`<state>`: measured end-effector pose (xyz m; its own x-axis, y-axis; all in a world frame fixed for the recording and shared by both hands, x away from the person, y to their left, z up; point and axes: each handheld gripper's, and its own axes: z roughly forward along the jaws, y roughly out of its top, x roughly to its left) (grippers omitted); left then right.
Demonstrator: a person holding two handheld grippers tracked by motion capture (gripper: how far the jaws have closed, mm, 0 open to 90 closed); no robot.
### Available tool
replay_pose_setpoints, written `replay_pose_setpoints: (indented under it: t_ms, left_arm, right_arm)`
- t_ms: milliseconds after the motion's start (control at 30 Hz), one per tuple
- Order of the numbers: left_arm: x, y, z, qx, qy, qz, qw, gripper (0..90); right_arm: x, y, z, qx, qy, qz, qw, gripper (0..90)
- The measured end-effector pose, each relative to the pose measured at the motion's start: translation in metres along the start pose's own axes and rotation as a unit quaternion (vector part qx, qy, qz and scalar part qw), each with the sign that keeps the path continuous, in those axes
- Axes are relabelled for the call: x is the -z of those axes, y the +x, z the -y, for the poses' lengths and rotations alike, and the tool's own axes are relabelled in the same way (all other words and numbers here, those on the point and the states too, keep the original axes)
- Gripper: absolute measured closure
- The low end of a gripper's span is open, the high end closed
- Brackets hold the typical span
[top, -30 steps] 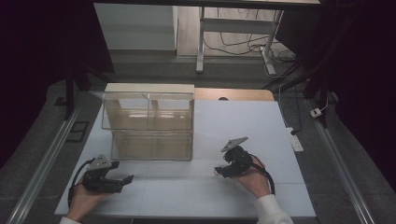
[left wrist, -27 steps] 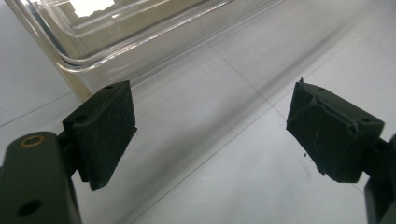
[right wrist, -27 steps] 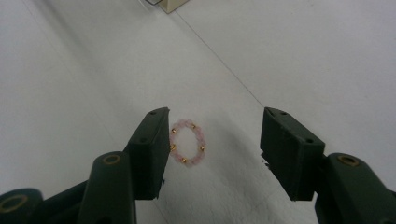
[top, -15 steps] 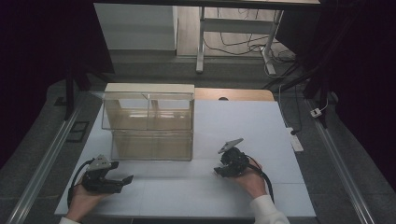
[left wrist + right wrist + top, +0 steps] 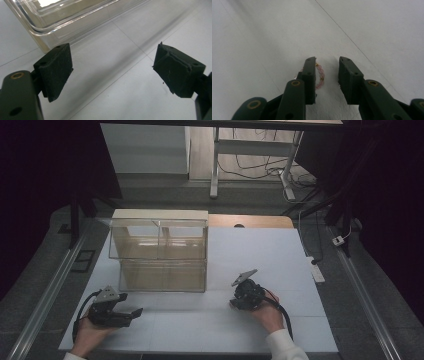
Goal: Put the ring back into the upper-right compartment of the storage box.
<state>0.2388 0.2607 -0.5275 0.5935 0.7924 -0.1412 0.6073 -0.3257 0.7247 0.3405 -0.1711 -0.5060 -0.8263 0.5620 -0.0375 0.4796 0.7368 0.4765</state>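
The right claw (image 5: 327, 75), held in a person's right hand (image 5: 267, 312) at the near edge of a white table (image 5: 280, 255), tips down onto the tabletop, its jaws narrowed and just now closing around a small pink bead bracelet (image 5: 320, 76). The bracelet lies on the table between the jaws, a curved string of pale pink beads with a few darker spots, close against one pad; whether the pads press on it cannot be told. It sits well to the right of a clear plastic box (image 5: 160, 252), nearer the person than the box is. The left claw (image 5: 131, 312), in the left hand (image 5: 90, 332), lies level and low over the table just in front of the box's left corner, its jaws wide apart with nothing between them. The box stands upright, with a cream-coloured top and a divider down its middle. No writing can be read on it.
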Motion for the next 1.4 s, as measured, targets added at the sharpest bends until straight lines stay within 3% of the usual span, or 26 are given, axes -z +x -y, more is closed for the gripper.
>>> replay_pose_setpoints:
  t_ms: [367,700,900,1033,1400]
  left_arm:
    - [0.0,0.0,0.0,-0.001,0.0,-0.001,1.0,15.6]
    - [0.0,0.001,0.001,0.0,0.0,-0.001,1.0,15.6]
    - [0.0,0.002,0.001,0.0,0.001,-0.002,1.0,15.6]
    - [0.0,0.001,0.001,0.001,0.001,-0.002,1.0,15.6]
    - [-0.001,0.001,0.001,0.0,0.001,-0.001,1.0,15.6]
  right_arm:
    - [0.0,0.001,0.0,0.005,0.002,-0.004,1.0,85.7]
    - [0.003,0.001,0.001,0.005,-0.004,0.002,1.0,86.5]
    - [0.012,-0.002,0.002,0.0,-0.028,0.009,0.9996,86.5]
    - [0.02,-0.001,0.001,-0.002,-0.057,-0.007,0.9983,86.5]
    - [0.039,0.002,-0.003,0.0,-0.099,0.014,0.995,86.5]
